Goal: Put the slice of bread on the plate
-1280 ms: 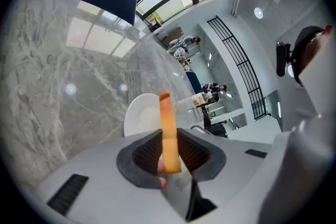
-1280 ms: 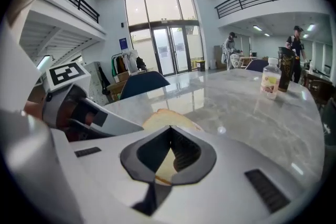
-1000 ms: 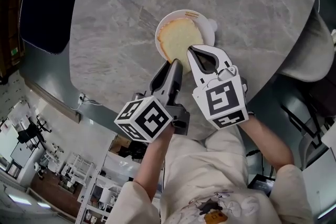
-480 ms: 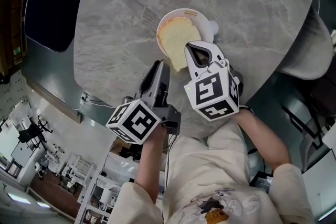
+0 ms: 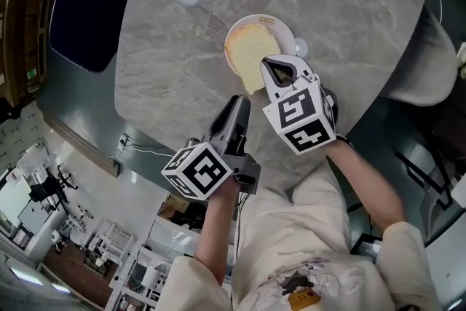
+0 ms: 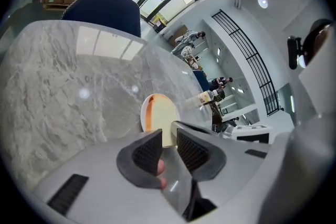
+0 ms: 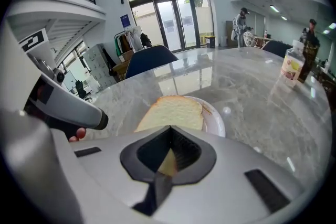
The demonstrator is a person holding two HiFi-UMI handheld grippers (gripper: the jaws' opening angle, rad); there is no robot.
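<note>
Resting flat across the plate (image 5: 282,28) on the counter (image 5: 175,47), the slice of bread (image 5: 250,54) looks all but delivered, though its near corner overhangs the plate's near rim. The right claw (image 5: 271,65) is pinched closed on that corner, bread showing between its jaws in the right gripper view. What seems left is to let go and draw back, perhaps after nudging the slice farther onto the plate. The left claw (image 5: 240,104) hangs near and to the left of the plate, its jaws a narrow gap apart with nothing between them. Against the earlier frames little has changed: bread and right claw keep the same relation, while the left claw has drifted slightly right, closer to the right one.
</note>
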